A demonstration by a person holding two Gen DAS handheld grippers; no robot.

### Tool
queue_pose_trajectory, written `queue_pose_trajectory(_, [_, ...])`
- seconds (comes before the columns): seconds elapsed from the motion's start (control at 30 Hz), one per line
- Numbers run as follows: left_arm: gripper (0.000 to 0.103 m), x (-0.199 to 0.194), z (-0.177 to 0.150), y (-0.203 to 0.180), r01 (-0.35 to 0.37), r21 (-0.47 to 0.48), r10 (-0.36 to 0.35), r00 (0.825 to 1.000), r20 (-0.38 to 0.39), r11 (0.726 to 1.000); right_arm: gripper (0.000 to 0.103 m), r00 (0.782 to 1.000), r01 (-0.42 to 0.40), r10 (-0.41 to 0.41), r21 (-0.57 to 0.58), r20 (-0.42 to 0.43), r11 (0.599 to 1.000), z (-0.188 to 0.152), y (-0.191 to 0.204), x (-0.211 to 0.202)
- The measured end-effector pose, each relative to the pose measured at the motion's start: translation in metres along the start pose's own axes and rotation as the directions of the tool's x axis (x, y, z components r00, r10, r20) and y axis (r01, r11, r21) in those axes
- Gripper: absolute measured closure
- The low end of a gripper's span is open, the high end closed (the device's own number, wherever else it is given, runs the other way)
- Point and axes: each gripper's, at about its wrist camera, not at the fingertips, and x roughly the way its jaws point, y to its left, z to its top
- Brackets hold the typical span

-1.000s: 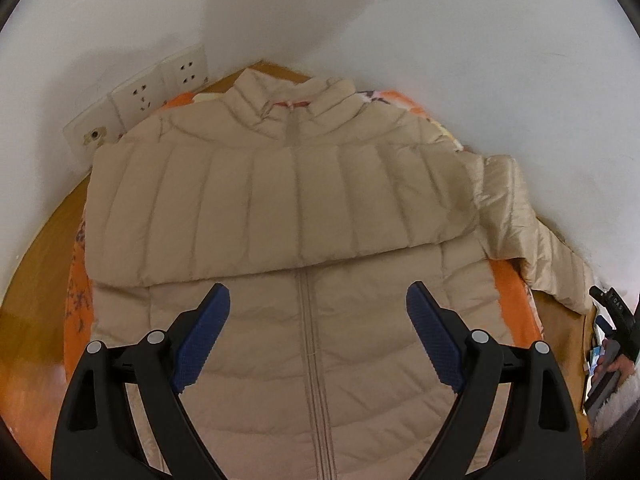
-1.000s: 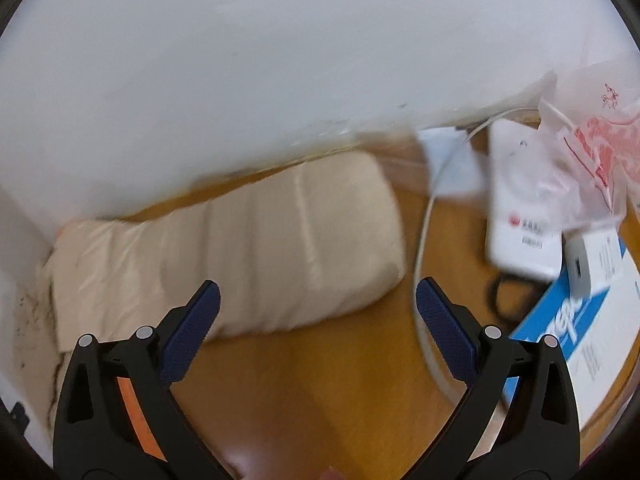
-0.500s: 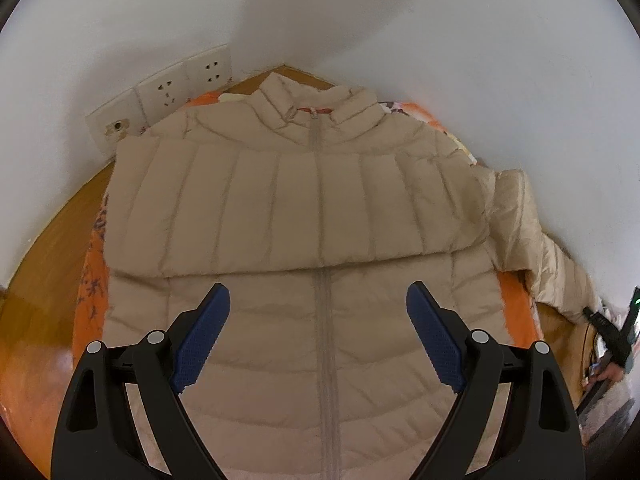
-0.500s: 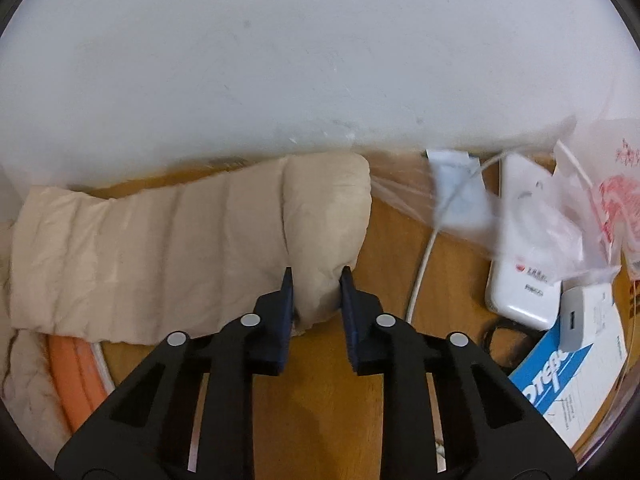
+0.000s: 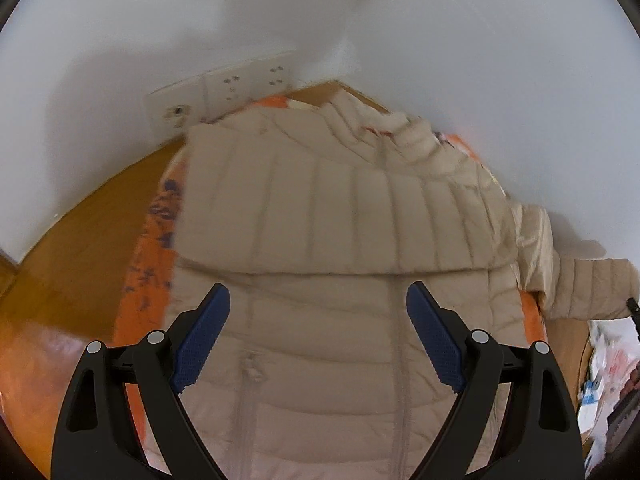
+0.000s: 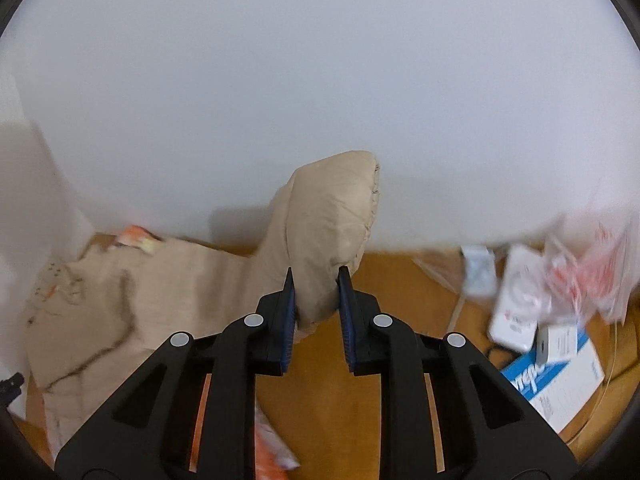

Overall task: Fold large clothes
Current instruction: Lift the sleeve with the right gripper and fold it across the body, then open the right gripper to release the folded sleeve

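A beige quilted puffer jacket (image 5: 332, 240) lies front up on an orange patterned cloth (image 5: 148, 240), zipper toward me, with one sleeve folded across its chest. My left gripper (image 5: 318, 320) hovers open above the jacket's lower front, nothing between its blue pads. The other sleeve (image 5: 580, 284) sticks out to the right. In the right wrist view my right gripper (image 6: 316, 296) is shut on that sleeve's cuff end (image 6: 332, 224), which stands lifted off the wooden table (image 6: 400, 288) against the white wall.
Wall sockets (image 5: 224, 88) sit behind the jacket's collar in the corner. To the right lie a white power bank (image 6: 516, 300), a cable, a blue-and-white box (image 6: 560, 376) and a crumpled plastic bag (image 6: 592, 268). White walls close in behind.
My right gripper closed on the sleeve's cuff and raised it off the table. The left gripper drifted sideways over the jacket, staying open.
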Motion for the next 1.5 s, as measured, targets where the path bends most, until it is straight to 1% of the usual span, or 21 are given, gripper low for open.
queue_pose_trajectory(0.03, [0.017,-0.001,0.000,0.006,-0.001,-0.009,0.001,1.000,0.004,1.000,0.083,1.000,-0.009,0.009,-0.020,0.014,1.000,0.010,0.015,0.004])
queue_pose_trajectory(0.13, [0.017,-0.007,-0.004,0.025,-0.012,-0.021,0.013,1.000,0.017,1.000,0.083,0.997,-0.051,0.057,-0.092,0.061,0.994,0.032,0.059,-0.012])
queue_pose_trajectory(0.27, [0.017,-0.016,-0.011,0.051,-0.016,-0.048,0.017,0.999,0.032,0.999,0.083,0.982,-0.114,0.142,-0.209,0.126,0.971,0.060,0.124,-0.037])
queue_pose_trajectory(0.33, [0.017,-0.019,-0.014,0.064,-0.016,-0.063,0.018,0.999,0.030,0.998,0.083,0.964,-0.166,0.214,-0.278,0.154,0.946,0.075,0.170,-0.053])
queue_pose_trajectory(0.4, [0.017,-0.023,-0.016,0.074,-0.020,-0.075,0.022,0.999,0.031,0.997,0.083,0.947,-0.217,0.280,-0.323,0.160,0.921,0.081,0.208,-0.067])
queue_pose_trajectory(0.43, [0.017,-0.024,-0.016,0.078,-0.021,-0.079,0.024,0.999,0.031,0.997,0.083,0.936,-0.251,0.317,-0.343,0.153,0.905,0.082,0.229,-0.074])
queue_pose_trajectory(0.47, [0.017,-0.025,-0.016,0.083,-0.023,-0.085,0.026,0.999,0.032,0.996,0.083,0.929,-0.273,0.340,-0.353,0.145,0.895,0.081,0.242,-0.078])
queue_pose_trajectory(0.57, [0.017,-0.030,-0.017,0.094,-0.028,-0.103,0.032,0.999,0.043,0.994,0.083,0.898,-0.363,0.430,-0.398,0.092,0.842,0.073,0.297,-0.088])
queue_pose_trajectory(0.6, [0.017,-0.032,-0.017,0.099,-0.029,-0.111,0.034,0.998,0.048,0.993,0.083,0.890,-0.379,0.449,-0.421,0.077,0.824,0.067,0.311,-0.089])
queue_pose_trajectory(0.67, [0.017,-0.034,-0.017,0.104,-0.033,-0.120,0.039,0.998,0.052,0.992,0.083,0.884,-0.388,0.464,-0.466,0.057,0.795,0.057,0.336,-0.090])
queue_pose_trajectory(0.7, [0.017,-0.035,-0.017,0.108,-0.039,-0.125,0.046,0.998,0.051,0.991,0.083,0.878,-0.403,0.478,-0.494,0.031,0.771,0.047,0.355,-0.088])
queue_pose_trajectory(0.77, [0.017,-0.035,-0.016,0.113,-0.045,-0.134,0.052,0.997,0.049,0.990,0.083,0.871,-0.423,0.492,-0.517,-0.004,0.744,0.035,0.376,-0.083])
queue_pose_trajectory(0.8, [0.017,-0.035,-0.016,0.117,-0.050,-0.140,0.057,0.997,0.049,0.989,0.083,0.864,-0.443,0.503,-0.524,-0.032,0.727,0.027,0.388,-0.079])
queue_pose_trajectory(0.87, [0.017,-0.037,-0.017,0.121,-0.058,-0.146,0.066,0.997,0.049,0.988,0.083,0.854,-0.469,0.515,-0.533,-0.072,0.704,0.015,0.405,-0.070])
queue_pose_trajectory(1.1, [0.017,-0.037,-0.022,0.129,-0.077,-0.162,0.083,0.996,0.028,0.984,0.083,0.838,-0.520,0.512,-0.558,-0.188,0.647,-0.025,0.440,-0.038])
queue_pose_trajectory(1.17, [0.017,-0.035,-0.024,0.129,-0.077,-0.159,0.082,0.996,0.021,0.984,0.083,0.835,-0.526,0.511,-0.572,-0.205,0.630,-0.032,0.447,-0.034])
queue_pose_trajectory(1.27, [0.017,-0.032,-0.026,0.126,-0.083,-0.148,0.086,0.996,0.016,0.986,0.083,0.827,-0.544,0.503,-0.589,-0.253,0.598,-0.052,0.451,-0.020])
queue_pose_trajectory(1.33, [0.017,-0.032,-0.025,0.125,-0.082,-0.149,0.085,0.996,0.016,0.985,0.083,0.821,-0.558,0.493,-0.588,-0.288,0.586,-0.068,0.454,-0.010])
queue_pose_trajectory(1.4, [0.017,-0.028,-0.024,0.124,-0.078,-0.152,0.081,0.997,0.010,0.985,0.083,0.820,-0.563,0.475,-0.597,-0.319,0.572,-0.084,0.459,0.002])
queue_pose_trajectory(1.43, [0.017,-0.029,-0.024,0.124,-0.078,-0.154,0.080,0.997,0.008,0.985,0.083,0.821,-0.564,0.466,-0.597,-0.330,0.571,-0.098,0.459,0.004])
queue_pose_trajectory(1.5, [0.017,-0.028,-0.024,0.122,-0.074,-0.154,0.077,0.997,0.009,0.985,0.083,0.819,-0.570,0.452,-0.589,-0.354,0.573,-0.107,0.465,0.008])
